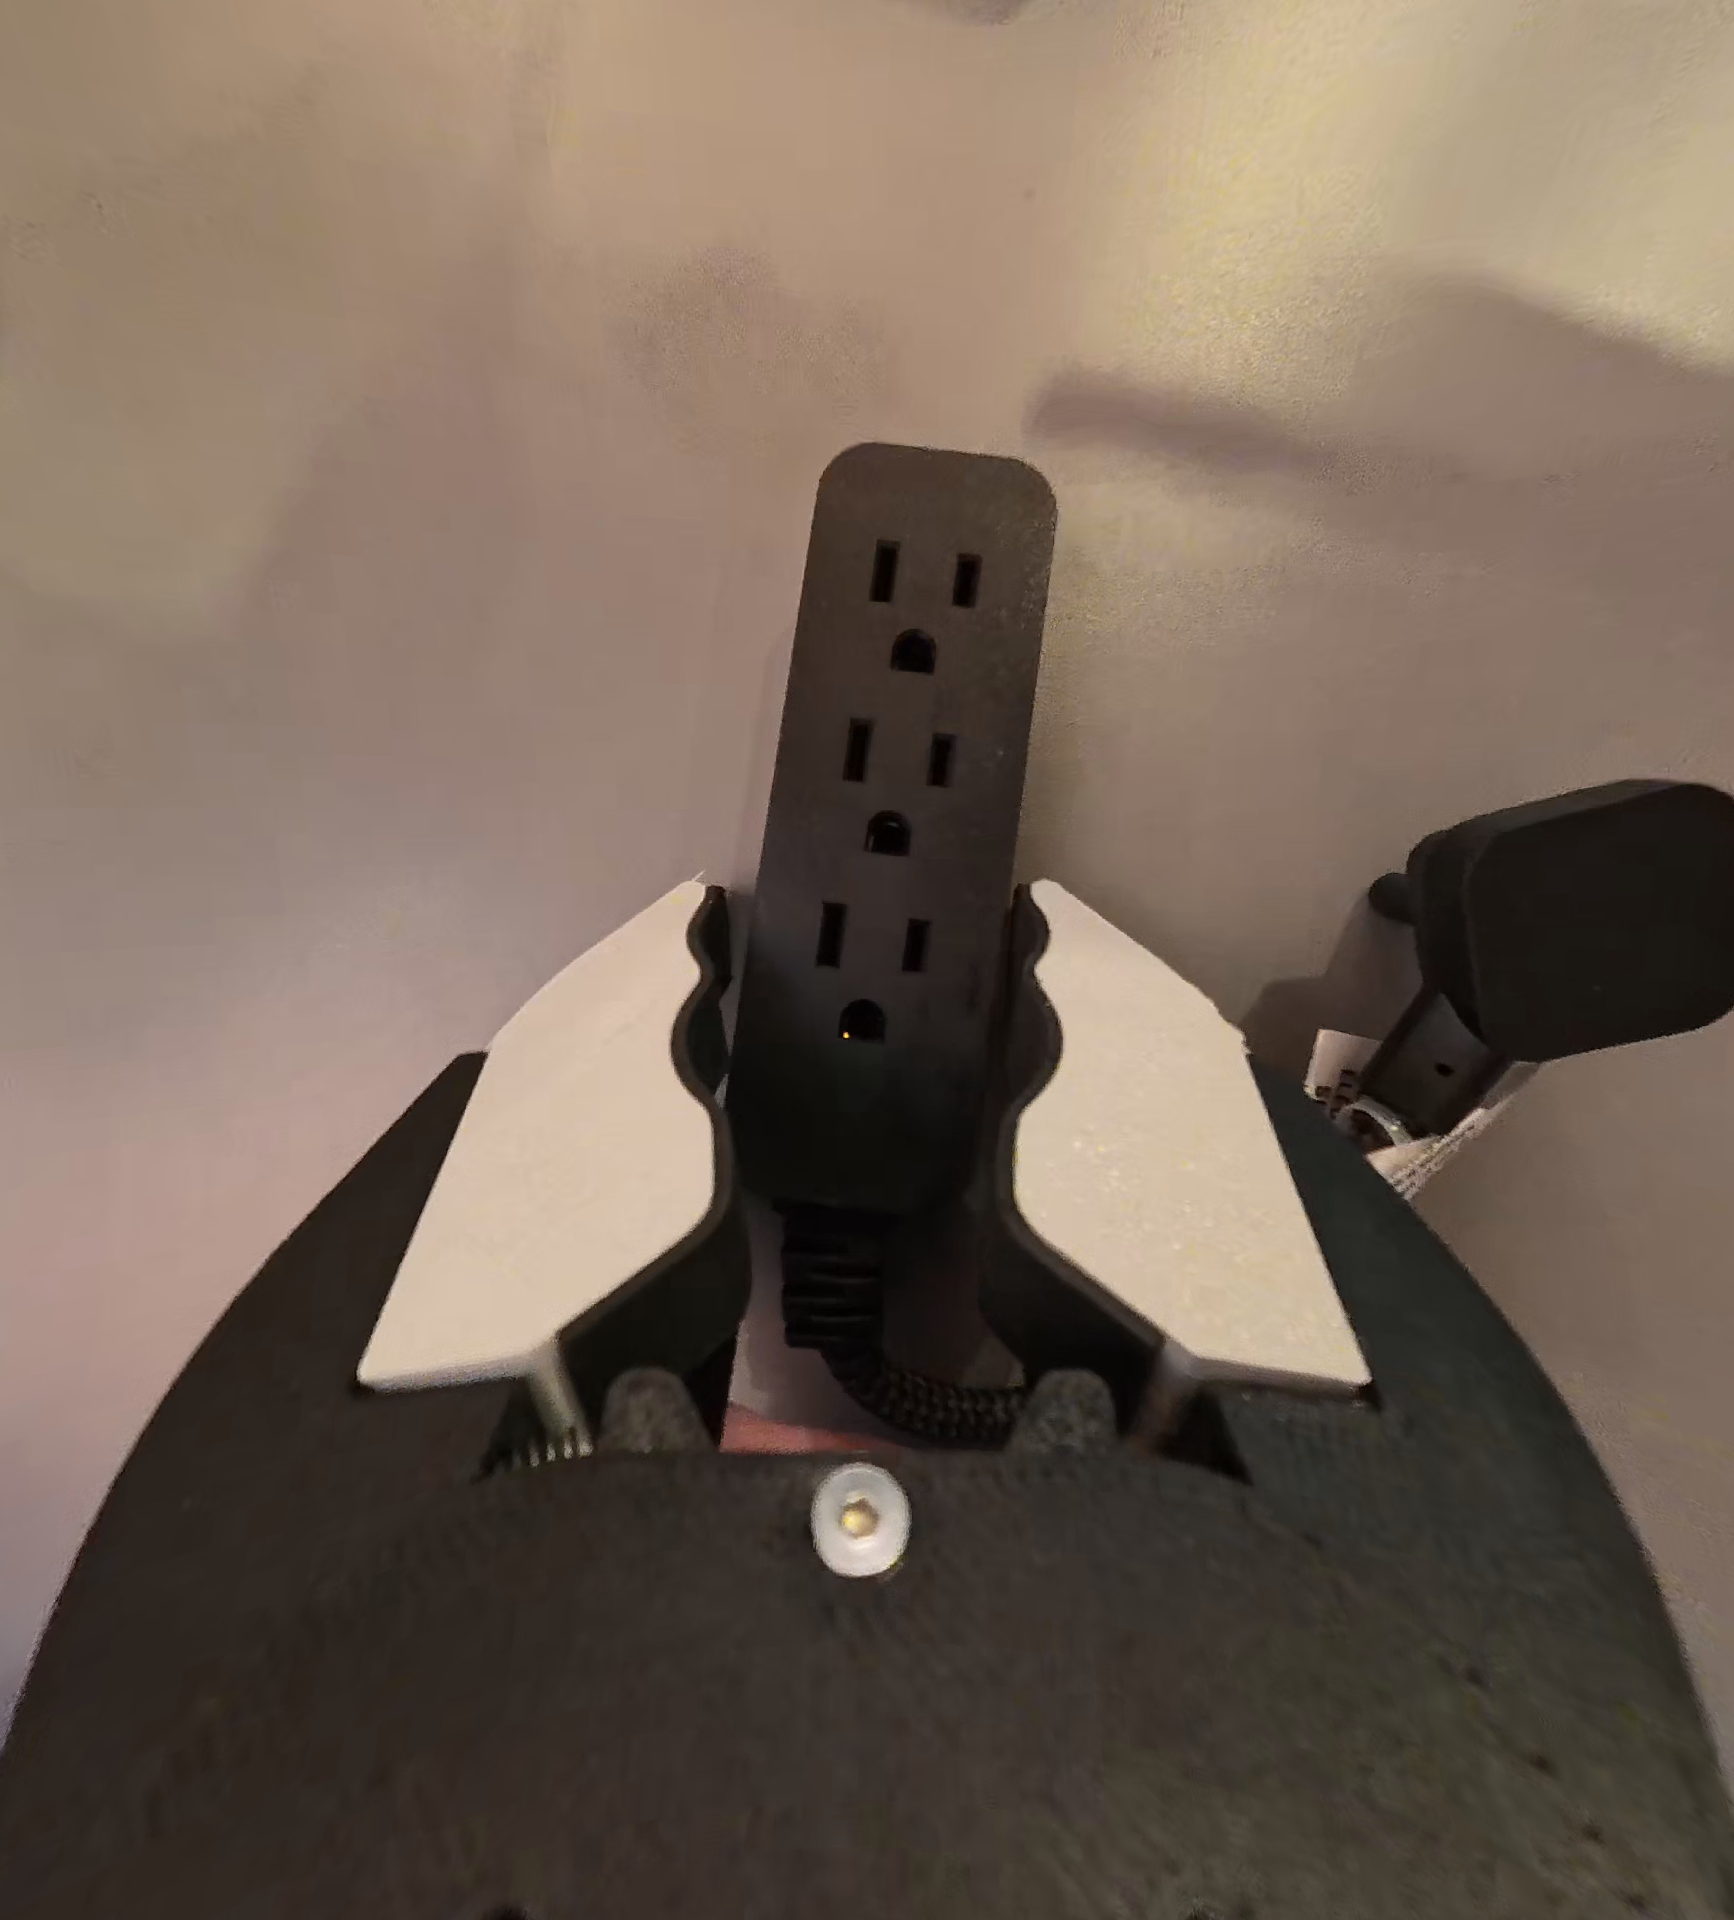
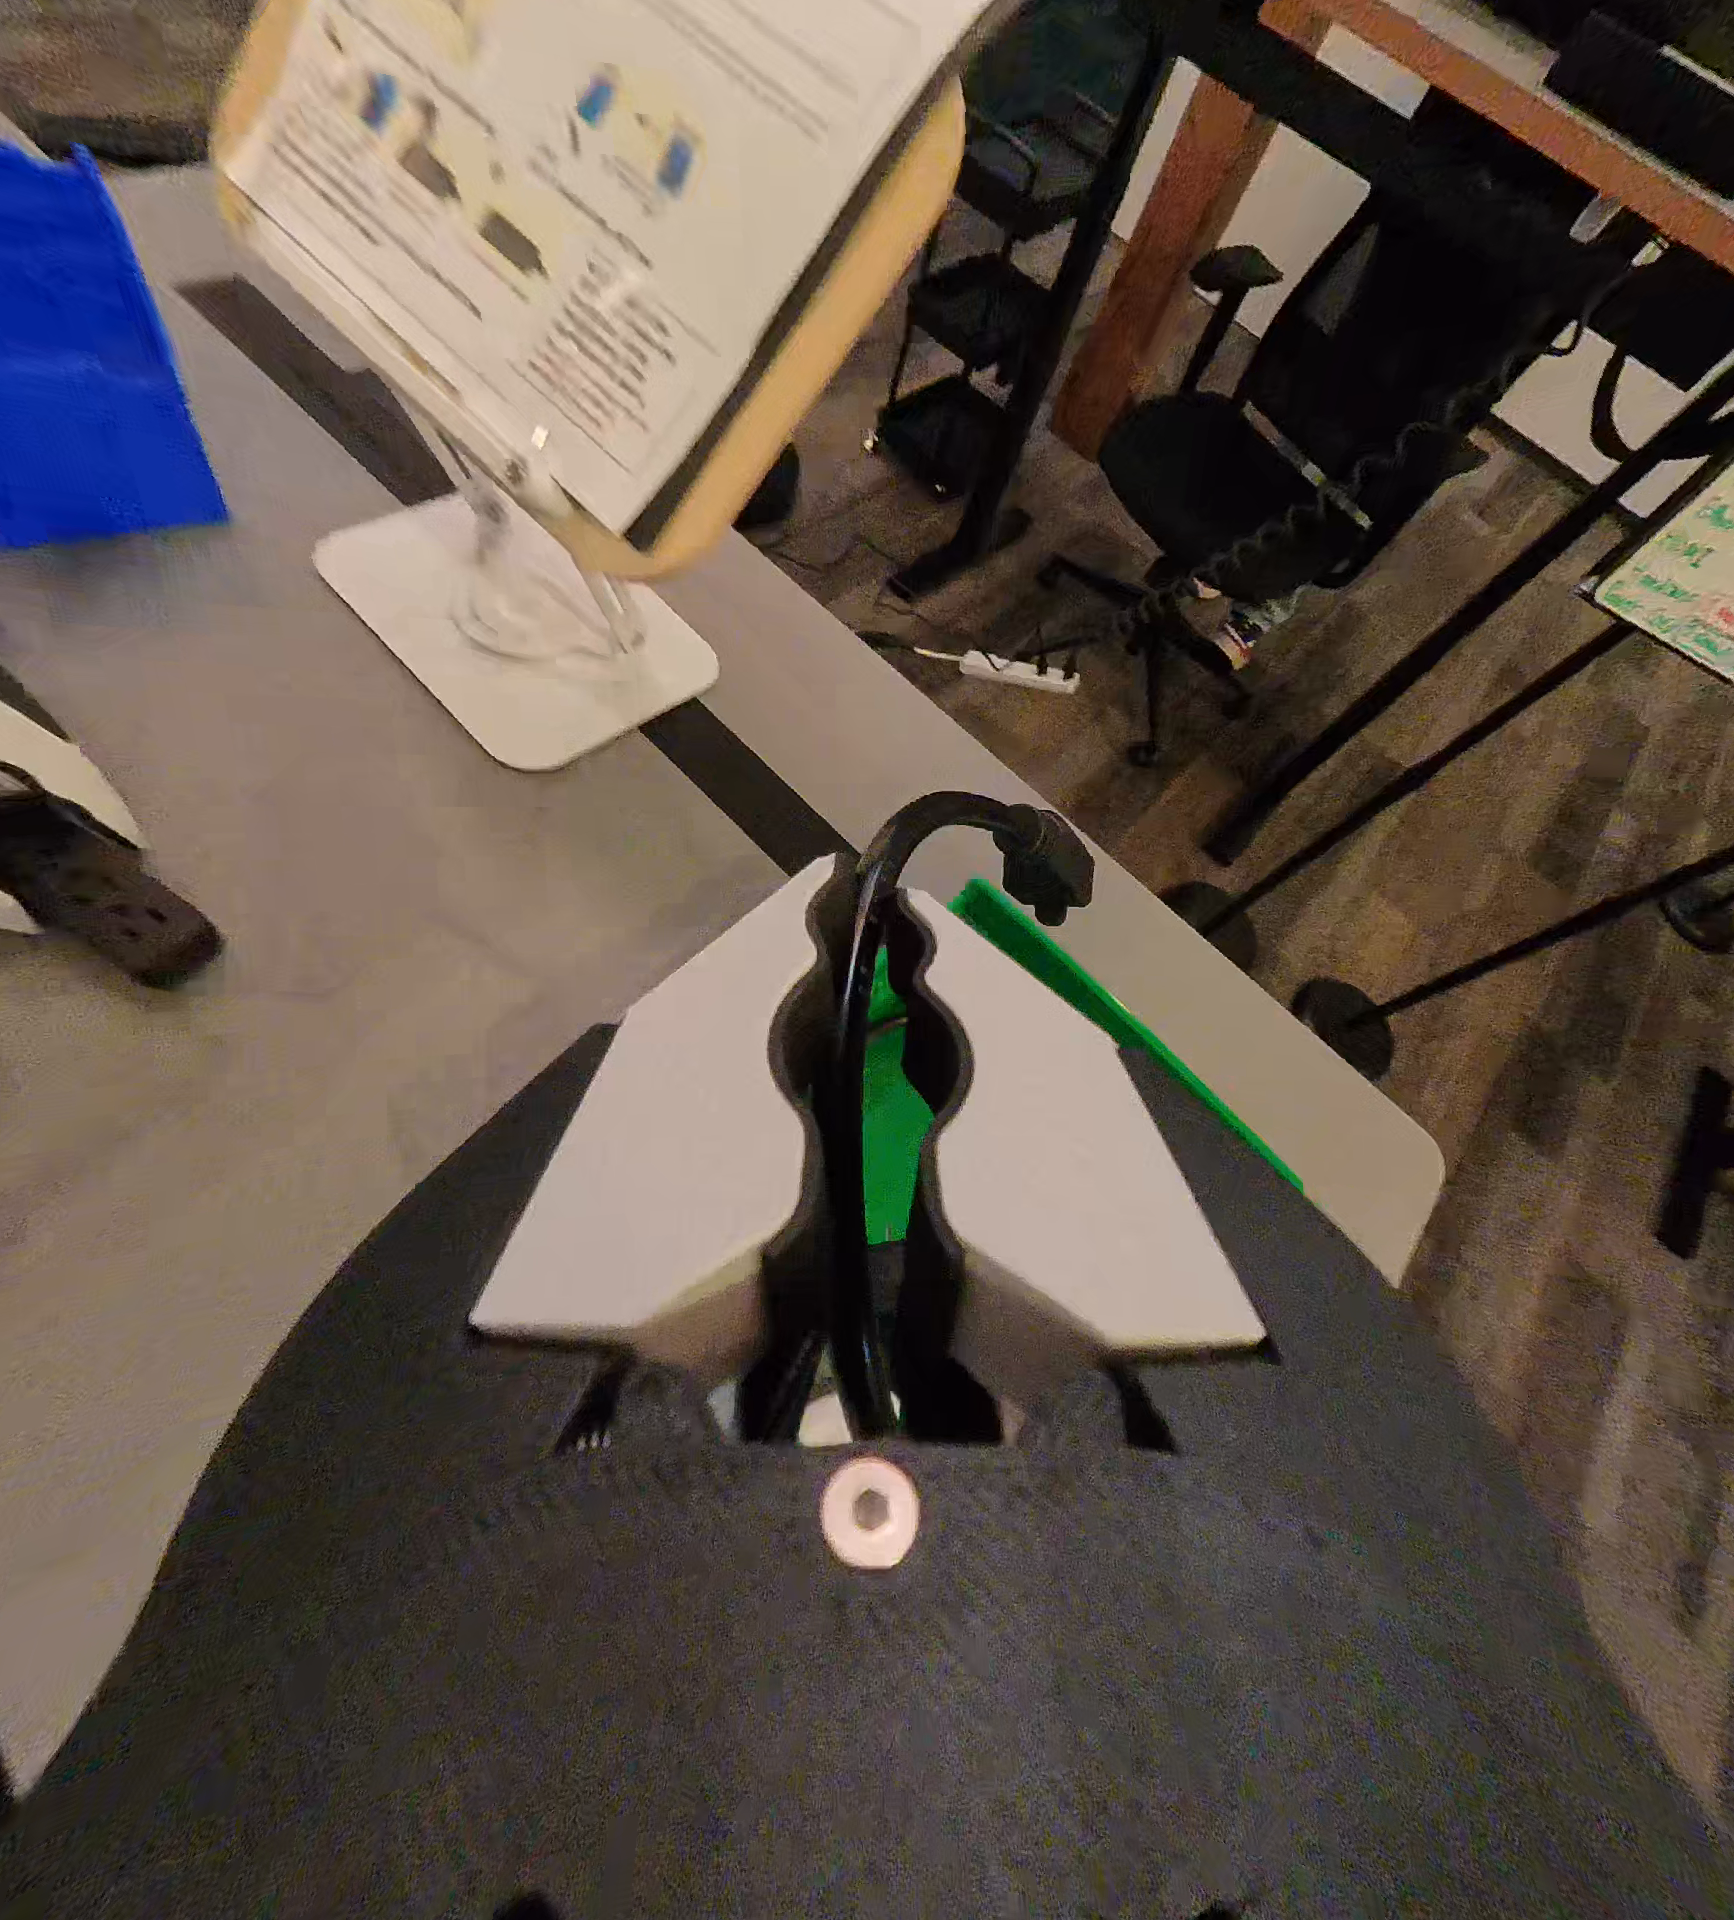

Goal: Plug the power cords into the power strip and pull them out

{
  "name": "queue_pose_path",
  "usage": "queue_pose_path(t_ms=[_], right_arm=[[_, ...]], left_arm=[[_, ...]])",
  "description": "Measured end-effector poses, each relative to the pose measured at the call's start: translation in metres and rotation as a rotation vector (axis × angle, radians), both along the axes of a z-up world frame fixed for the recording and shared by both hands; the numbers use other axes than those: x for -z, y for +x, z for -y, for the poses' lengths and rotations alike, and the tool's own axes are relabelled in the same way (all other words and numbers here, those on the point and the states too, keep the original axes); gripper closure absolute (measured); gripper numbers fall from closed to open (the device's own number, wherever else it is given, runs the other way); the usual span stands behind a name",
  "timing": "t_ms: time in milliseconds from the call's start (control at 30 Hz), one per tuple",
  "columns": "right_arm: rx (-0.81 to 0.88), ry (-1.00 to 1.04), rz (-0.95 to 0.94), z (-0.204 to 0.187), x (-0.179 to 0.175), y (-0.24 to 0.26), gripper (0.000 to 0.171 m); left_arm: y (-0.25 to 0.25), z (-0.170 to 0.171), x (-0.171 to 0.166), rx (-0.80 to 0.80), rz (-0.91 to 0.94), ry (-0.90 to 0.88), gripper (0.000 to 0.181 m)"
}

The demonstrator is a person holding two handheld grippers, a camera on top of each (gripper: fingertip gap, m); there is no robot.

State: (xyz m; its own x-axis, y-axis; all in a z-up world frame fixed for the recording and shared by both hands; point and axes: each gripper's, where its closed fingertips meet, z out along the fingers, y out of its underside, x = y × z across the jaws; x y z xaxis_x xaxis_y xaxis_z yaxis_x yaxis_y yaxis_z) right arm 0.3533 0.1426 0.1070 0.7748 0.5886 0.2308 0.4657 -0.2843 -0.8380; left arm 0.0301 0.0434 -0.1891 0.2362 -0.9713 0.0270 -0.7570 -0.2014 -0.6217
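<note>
A black power strip [image 1: 904,790] with three empty outlets lies on the grey table. My left gripper [image 1: 868,904] is shut on its near end, with the strip's braided cord [image 1: 904,1382] running back between the fingers. A black flat plug [image 1: 1590,925] lies to the right of the strip. In the right wrist view my right gripper [image 2: 868,888] is shut on a black power cord [image 2: 847,1143]. The cord arches over the fingertips to its plug [image 2: 1045,868], which hangs in the air. The left gripper with the strip [image 2: 115,914] shows at the far left.
A white stand holding a printed sheet [image 2: 572,239] is on the table beyond my right gripper. A blue bin [image 2: 32,343] sits at the back left. A green tray [image 2: 1081,987] lies under the right fingers near the table's right edge [image 2: 1258,997]. Chairs and stands crowd the floor. The left gripper's tips are roughly 45 cm from the right gripper's. Between my left fingertips and the black flat plug [image 1: 1590,925] there is roughly 8 cm.
</note>
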Motion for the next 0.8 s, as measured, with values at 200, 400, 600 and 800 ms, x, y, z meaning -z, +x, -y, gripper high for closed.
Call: queue_pose_path(t_ms=[200, 400, 600, 800], right_arm=[[0.001, -0.111, 0.283, -0.004, 0.151, 0.031, 0.168], [-0.046, -0.324, 0.263, 0.032, 0.234, 0.011, 0.165], [-0.027, -0.534, 0.337, 0.051, 0.260, 0.019, 0.137], [0.054, -0.218, 0.438, 0.035, 0.162, 0.010, 0.128]], left_arm=[[0.000, -0.001, 0.000, -0.032, -0.001, 0.002, 0.131], [0.000, -0.002, 0.000, -0.056, -0.011, 0.004, 0.129], [0.001, -0.002, 0.001, -0.079, -0.023, 0.004, 0.130], [-0.001, -0.002, 0.001, -0.108, -0.031, 0.007, 0.125]])
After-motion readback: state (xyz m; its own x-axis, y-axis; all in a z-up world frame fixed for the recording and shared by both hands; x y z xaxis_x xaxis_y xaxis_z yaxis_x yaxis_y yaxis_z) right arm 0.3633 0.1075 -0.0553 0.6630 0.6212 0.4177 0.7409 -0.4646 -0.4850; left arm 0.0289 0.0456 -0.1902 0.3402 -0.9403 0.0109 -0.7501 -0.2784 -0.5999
